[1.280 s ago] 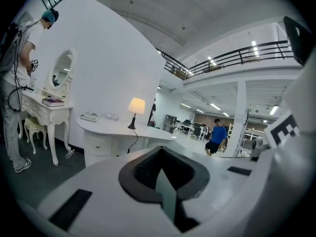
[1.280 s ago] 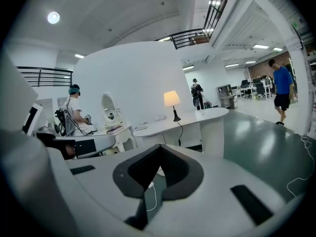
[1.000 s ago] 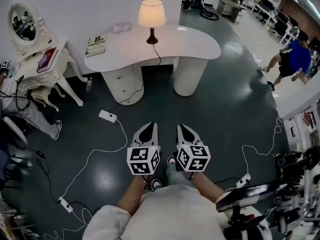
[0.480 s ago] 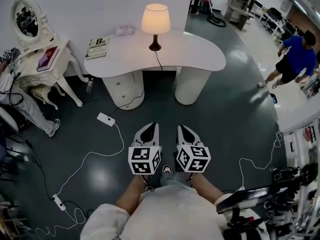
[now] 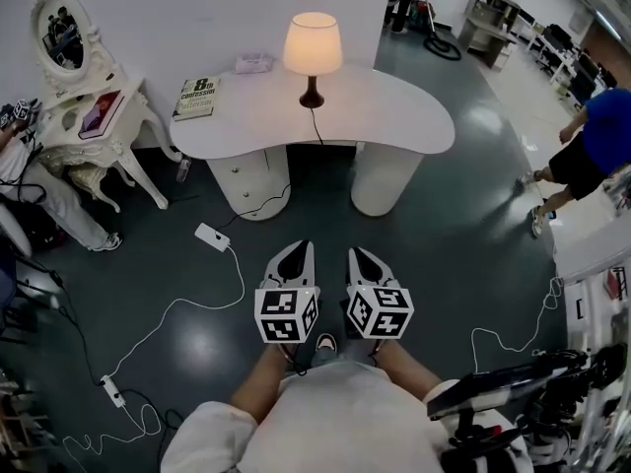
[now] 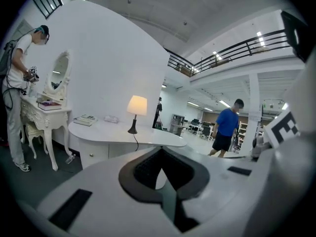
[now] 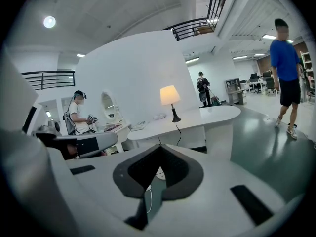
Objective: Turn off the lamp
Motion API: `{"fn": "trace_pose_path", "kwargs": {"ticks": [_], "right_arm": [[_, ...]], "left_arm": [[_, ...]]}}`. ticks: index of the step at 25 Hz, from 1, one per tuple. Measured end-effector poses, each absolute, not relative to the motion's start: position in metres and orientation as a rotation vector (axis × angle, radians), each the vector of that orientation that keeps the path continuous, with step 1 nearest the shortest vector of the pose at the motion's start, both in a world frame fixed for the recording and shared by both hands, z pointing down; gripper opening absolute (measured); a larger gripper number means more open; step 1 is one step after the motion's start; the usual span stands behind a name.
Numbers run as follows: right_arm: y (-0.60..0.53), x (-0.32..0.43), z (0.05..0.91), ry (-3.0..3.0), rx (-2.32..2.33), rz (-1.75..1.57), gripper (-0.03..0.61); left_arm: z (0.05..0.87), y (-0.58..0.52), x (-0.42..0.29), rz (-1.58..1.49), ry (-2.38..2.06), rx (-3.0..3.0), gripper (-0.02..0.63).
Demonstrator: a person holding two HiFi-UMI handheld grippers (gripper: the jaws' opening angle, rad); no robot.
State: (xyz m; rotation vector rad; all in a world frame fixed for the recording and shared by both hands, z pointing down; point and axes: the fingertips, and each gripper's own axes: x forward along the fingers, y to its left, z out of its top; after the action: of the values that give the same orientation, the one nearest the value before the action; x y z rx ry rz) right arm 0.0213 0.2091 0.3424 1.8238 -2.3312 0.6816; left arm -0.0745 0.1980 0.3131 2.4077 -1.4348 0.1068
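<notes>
Noted lamp (image 5: 313, 45) lit, upright on white worktop (image 5: 394, 106). Found left claw (image 5: 301, 248) and right claw (image 5: 355, 252) closed, empty, side by side, well apart from worktop

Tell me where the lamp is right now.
In the head view the lit lamp stands on the white desk near its back edge, right of the book.

The floor (image 5: 463, 225) is dark and glossy with reflections, the desk (image 5: 394, 106) smooth satin white, the lamp (image 5: 313, 52) has a matt cloth-like shade on a dark shiny base, and the left gripper (image 5: 299, 247) and right gripper (image 5: 359, 253) are matt white plastic with black ribbed linings
</notes>
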Motion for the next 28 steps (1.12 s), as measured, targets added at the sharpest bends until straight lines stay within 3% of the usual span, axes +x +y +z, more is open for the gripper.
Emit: {"fn": "trace_pose_path", "kwargs": {"ticks": [28], "right_arm": [[0.059, 0.055, 0.364, -2.356, 1.698, 0.715, -0.001]], "left_arm": [[0.328, 0.051, -0.049, 0.147, -1.547, 2.343, 0.006]]}}
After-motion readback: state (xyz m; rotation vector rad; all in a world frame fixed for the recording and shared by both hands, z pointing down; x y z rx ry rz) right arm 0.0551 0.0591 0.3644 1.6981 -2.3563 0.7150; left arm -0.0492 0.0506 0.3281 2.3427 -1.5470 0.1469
